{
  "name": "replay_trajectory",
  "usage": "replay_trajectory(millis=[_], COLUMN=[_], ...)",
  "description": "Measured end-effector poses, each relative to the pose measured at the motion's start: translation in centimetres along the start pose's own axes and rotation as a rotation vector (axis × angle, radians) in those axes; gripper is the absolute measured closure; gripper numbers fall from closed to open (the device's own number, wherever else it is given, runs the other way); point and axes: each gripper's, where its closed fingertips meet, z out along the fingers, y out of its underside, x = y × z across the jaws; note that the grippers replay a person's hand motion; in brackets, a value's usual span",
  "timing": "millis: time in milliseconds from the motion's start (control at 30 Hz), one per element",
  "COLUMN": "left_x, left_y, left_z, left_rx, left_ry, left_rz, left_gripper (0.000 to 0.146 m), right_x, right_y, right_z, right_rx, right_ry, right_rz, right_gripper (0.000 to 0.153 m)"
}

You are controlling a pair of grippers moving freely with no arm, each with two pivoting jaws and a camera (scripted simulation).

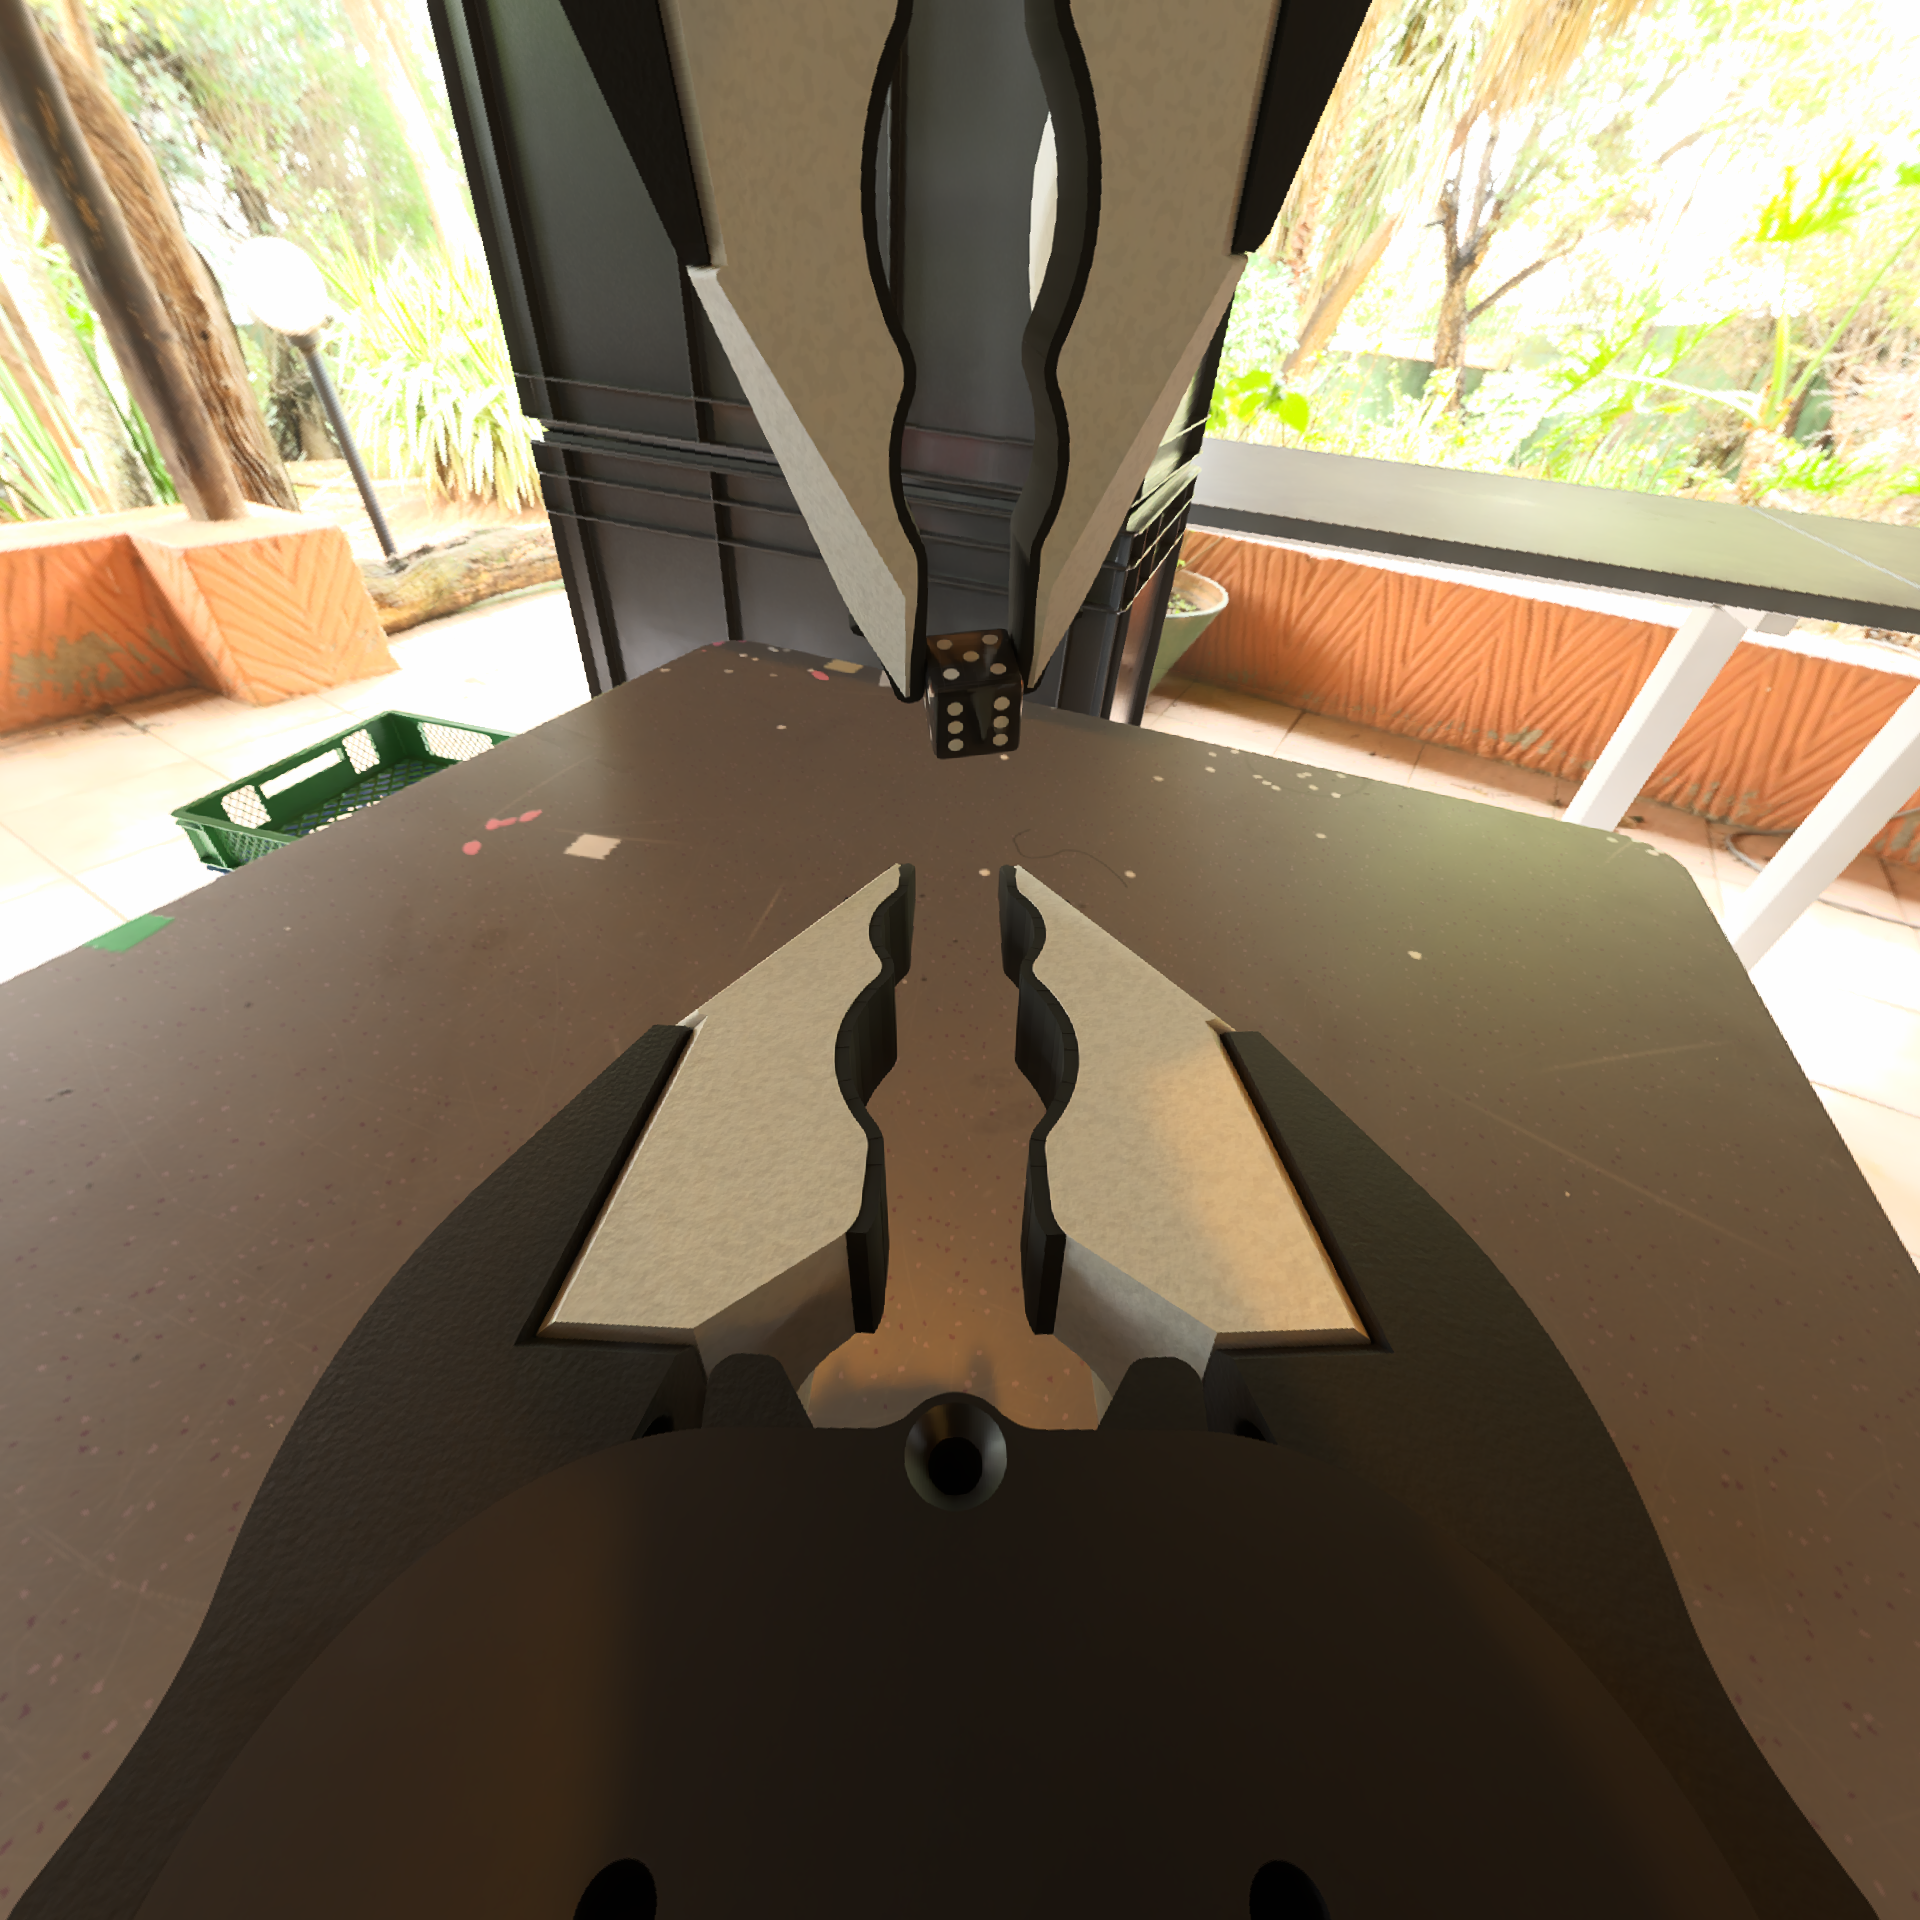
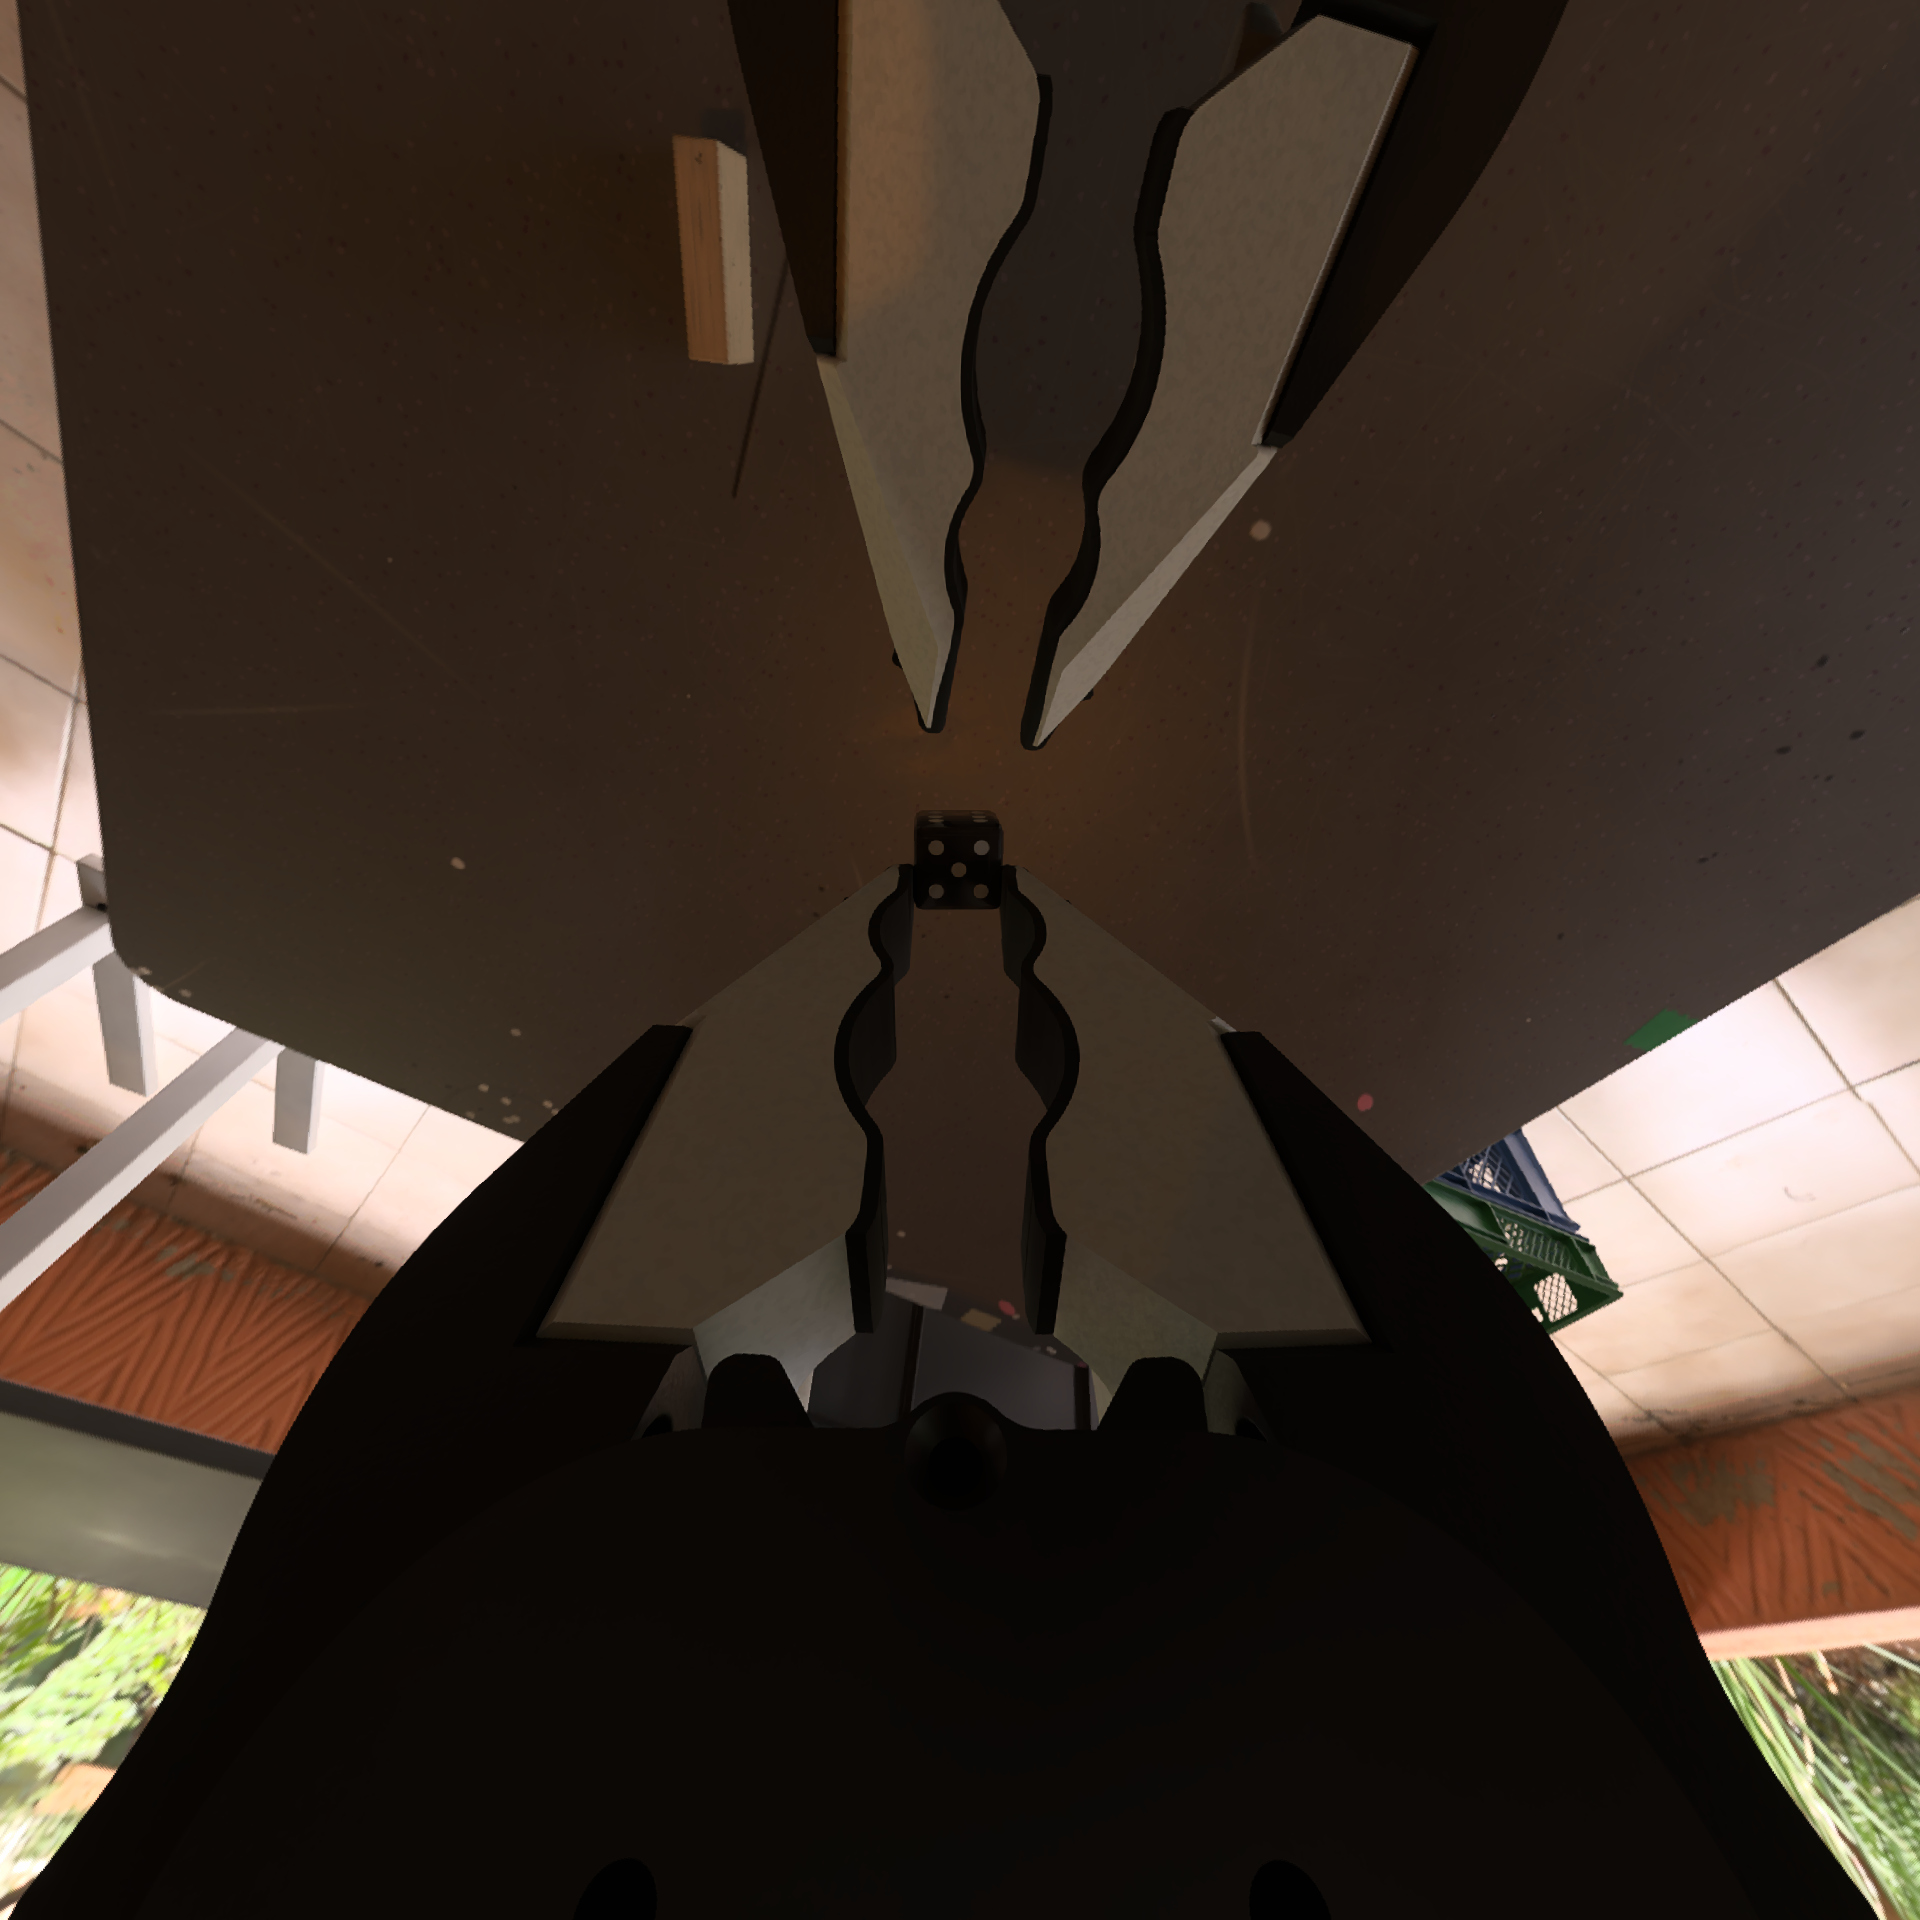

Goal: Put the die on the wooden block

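Observation:
A black die with white pips (image 2: pixel 958 862) is pinched between the tips of my right gripper (image 2: pixel 958 883), which is shut on it and holds it above the dark table (image 2: pixel 416 623). In the left wrist view the right gripper (image 1: pixel 971 675) comes down from above with the die (image 1: pixel 971 696) at its tips. My left gripper (image 1: pixel 956 873) is open and empty, low over the table, its tips pointing at the die from a short way off. It also shows in the right wrist view (image 2: pixel 982 732). A pale wooden block (image 2: pixel 712 249) lies on the table beside the left gripper.
The dark speckled table (image 1: pixel 1351 1039) has rounded corners and a tiled floor around it. A green crate (image 1: pixel 332 779) stands on the floor off one side. A tall dark cabinet (image 1: pixel 623 416) rises behind the far edge. A bench with white legs (image 1: pixel 1662 540) stands to the right.

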Motion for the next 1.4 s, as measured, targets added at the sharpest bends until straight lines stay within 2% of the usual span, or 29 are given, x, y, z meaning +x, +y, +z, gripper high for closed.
replay_trajectory(millis=[400,867,1267,1400], left_x=[1.1,1.1,0.8,0.1], left_y=[-1.7,-1.9,-1.7,0.7], left_z=[0.5,0.3,0.4,-0.6], left_rx=[0.038,0.066,0.068,-0.056], left_ry=[0.017,0.018,0.011,-0.025], left_rz=[0.028,0.027,0.017,0.04], left_gripper=[0.13,0.13,0.13,0.13], right_x=[-0.8,-0.7,-0.6,-0.5], right_y=[0.3,0.2,0.2,0.9], right_z=[-1.3,-1.2,-1.3,-1.6], right_rx=[-0.174,-0.204,-0.132,-0.018], right_ry=[-0.022,0.012,0.06,0.135], right_rz=[0.026,0.012,0.023,0.086], right_gripper=[0.136,0.136,0.136,0.136])
